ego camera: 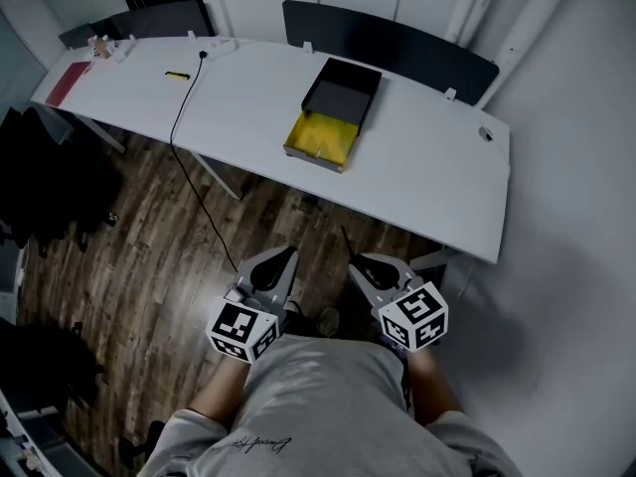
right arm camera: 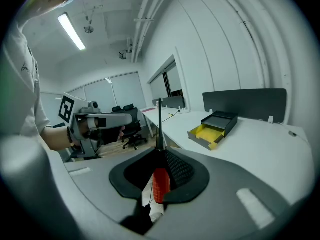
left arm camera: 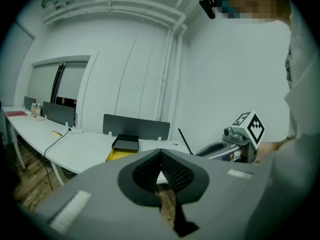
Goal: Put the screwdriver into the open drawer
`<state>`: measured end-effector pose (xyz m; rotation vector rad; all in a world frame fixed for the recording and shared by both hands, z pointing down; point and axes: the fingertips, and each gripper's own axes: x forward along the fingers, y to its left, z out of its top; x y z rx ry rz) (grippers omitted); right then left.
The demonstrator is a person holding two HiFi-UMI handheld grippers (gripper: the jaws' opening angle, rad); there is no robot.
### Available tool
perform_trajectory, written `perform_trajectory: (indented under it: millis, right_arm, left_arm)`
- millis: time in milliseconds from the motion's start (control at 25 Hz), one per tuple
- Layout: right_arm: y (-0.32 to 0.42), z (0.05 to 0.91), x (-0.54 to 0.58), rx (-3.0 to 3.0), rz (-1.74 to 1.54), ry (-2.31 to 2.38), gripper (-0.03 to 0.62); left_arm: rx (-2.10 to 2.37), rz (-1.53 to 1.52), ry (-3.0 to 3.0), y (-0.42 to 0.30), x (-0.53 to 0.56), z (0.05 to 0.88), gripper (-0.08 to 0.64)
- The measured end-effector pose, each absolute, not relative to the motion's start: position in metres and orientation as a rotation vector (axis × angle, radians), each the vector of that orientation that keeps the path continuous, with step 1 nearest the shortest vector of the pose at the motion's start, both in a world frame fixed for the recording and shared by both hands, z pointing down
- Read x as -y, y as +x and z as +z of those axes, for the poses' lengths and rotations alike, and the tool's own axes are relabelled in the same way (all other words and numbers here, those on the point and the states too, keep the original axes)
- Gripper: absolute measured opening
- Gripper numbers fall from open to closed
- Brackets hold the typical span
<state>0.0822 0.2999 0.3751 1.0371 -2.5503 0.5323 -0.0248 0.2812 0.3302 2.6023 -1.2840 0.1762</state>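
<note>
In the head view a black drawer unit sits on the white table, its yellow drawer pulled open toward me. Both grippers hang low over the wooden floor, well short of the table. My right gripper is shut on the screwdriver, whose red handle sits between the jaws while its dark shaft points up and forward. The yellow drawer lies ahead to the right in the right gripper view. My left gripper is shut with nothing in it; the drawer shows far off.
A black cable crosses the table and drops to the floor. A small yellow item and a red book lie at the table's left end. A dark divider panel stands behind the table. A white wall closes the right side.
</note>
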Motion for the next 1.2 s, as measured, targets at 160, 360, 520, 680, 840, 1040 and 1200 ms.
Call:
perform_trajectory:
  millis: [160,360,520,680,840,1040,1200]
  right_arm:
    - [0.083,0.374,-0.301,2.564,0.528,1.027,0.075]
    - [0.085,0.368,-0.298,2.573,0.512,1.033,0.075]
    - [0.089,0.366,-0.29,2.58,0.503,1.046,0.075]
    - [0.094,0.364,-0.282,2.579,0.496,1.052,0.075]
    - [0.091,0.364,-0.275,2.578,0.492,1.043,0.075]
    - [0.087,0.366,-0.259,2.578,0.489,1.03,0.075]
    - [0.083,0.368,-0.242,2.573,0.488,1.016,0.075]
  left_arm:
    - [1.304,0.173,2.604,-0.024,-0.285,0.327,0.0]
    - [1.315,0.169,2.609,-0.022,-0.282,0.325,0.0]
    - [1.311,0.159,2.618,-0.016,-0.274,0.324,0.0]
    - [1.307,0.149,2.628,-0.011,-0.267,0.322,0.0]
    - [1.308,0.142,2.629,-0.012,-0.259,0.32,0.0]
    - [1.315,0.14,2.621,-0.016,-0.243,0.324,0.0]
    - [1.323,0.138,2.616,-0.021,-0.226,0.325,0.0]
